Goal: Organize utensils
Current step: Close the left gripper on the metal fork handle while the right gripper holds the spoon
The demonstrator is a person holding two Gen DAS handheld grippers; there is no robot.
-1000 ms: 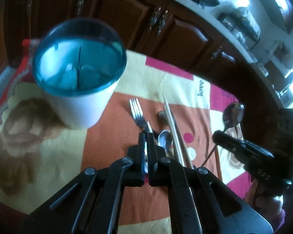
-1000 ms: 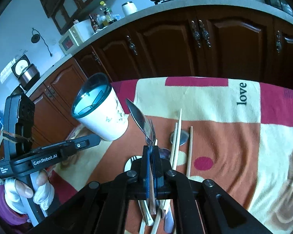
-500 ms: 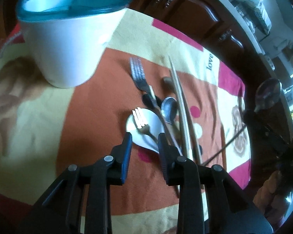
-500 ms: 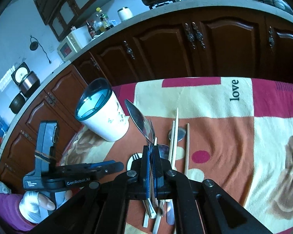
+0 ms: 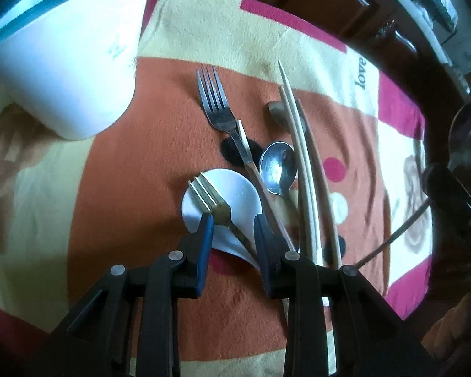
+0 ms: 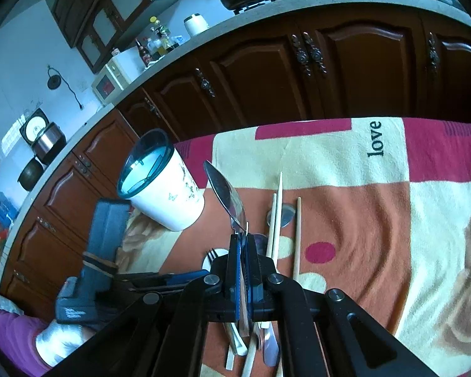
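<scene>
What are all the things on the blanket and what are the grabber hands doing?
cup: 1, white with a teal rim, far left of the blanket.
white spoon: 1, white, lying on the orange patch.
gold fork: 1, gold, lying on the white spoon.
silver fork: 1, silver, orange patch, tines pointing away.
small spoon: 1, silver, right of the silver fork's handle.
chopsticks: at least 3, pale wood, right of the forks.
blanket: 1, cream, orange and pink, under everything.
big spoon: 1, silver, held up in the air.
left gripper: 1, black and blue, open around the gold fork's neck.
right gripper: 1, black and blue, shut on the big spoon.
</scene>
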